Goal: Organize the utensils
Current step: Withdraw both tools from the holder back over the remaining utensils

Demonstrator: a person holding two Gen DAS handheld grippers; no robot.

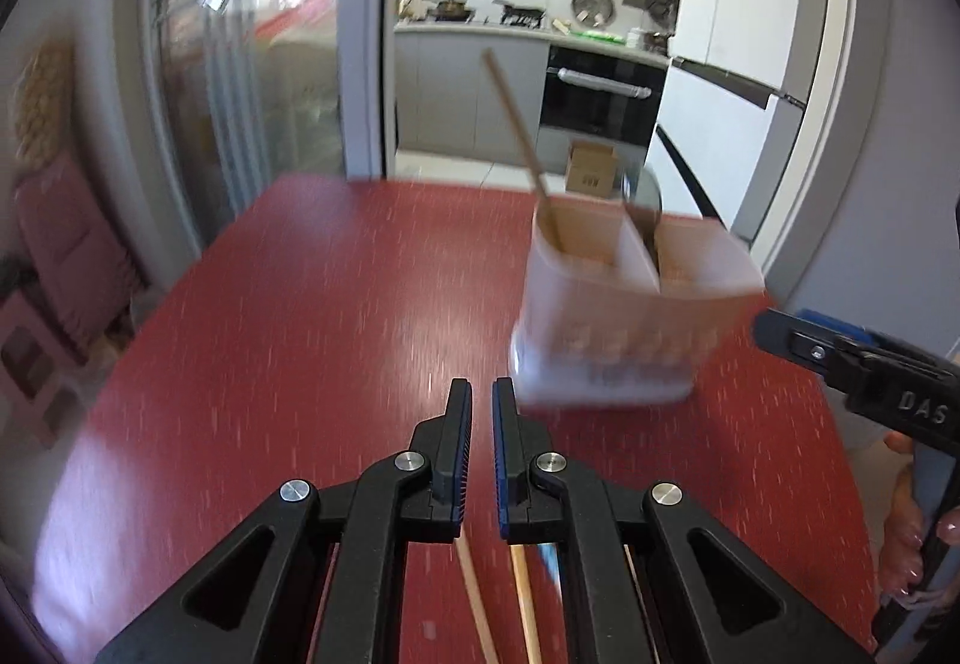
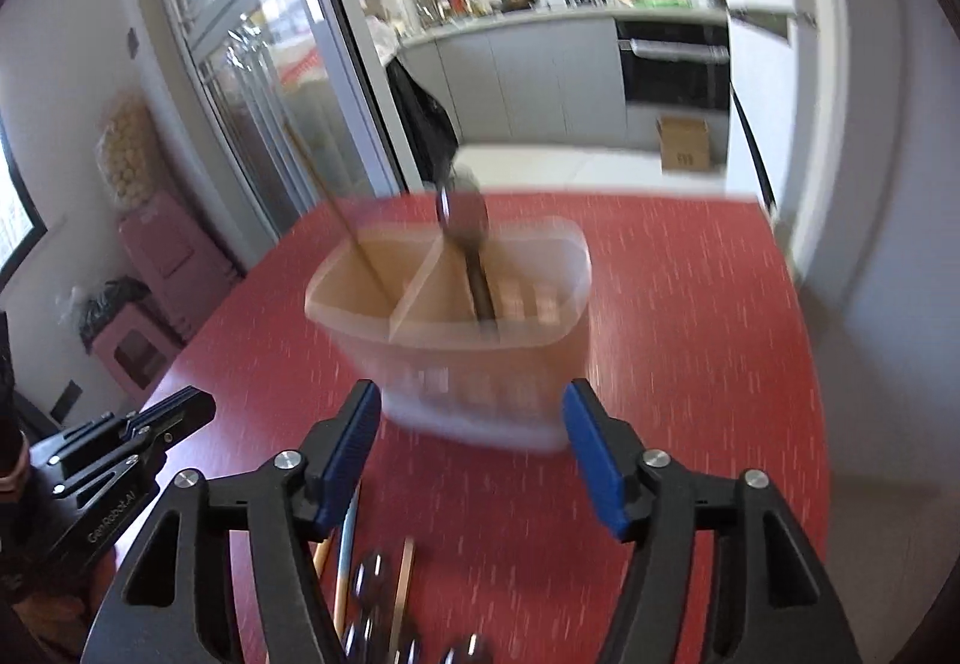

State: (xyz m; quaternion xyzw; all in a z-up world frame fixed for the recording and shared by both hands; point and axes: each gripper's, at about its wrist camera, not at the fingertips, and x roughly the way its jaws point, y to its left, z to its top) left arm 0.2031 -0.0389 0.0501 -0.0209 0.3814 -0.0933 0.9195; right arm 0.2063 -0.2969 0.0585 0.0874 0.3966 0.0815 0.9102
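Observation:
A translucent two-compartment utensil holder (image 1: 630,304) (image 2: 456,352) stands on the red table (image 1: 300,304). One wooden chopstick (image 1: 516,123) (image 2: 336,208) leans in its left compartment, and a dark spoon (image 2: 465,226) stands in the right one. My left gripper (image 1: 482,412) is shut with nothing between its pads, just left of and in front of the holder. My right gripper (image 2: 471,394) is open and empty, with the holder's near wall just beyond its fingertips. Loose chopsticks (image 1: 474,592) (image 2: 336,574) and dark metal utensils (image 2: 369,586) lie on the table under the grippers.
The table's far edge (image 1: 420,181) gives onto a kitchen floor with a cardboard box (image 1: 591,169). A glass door (image 1: 240,63) and pink furniture (image 1: 66,244) stand to the left. A person's hand (image 1: 906,544) holds the right gripper's handle.

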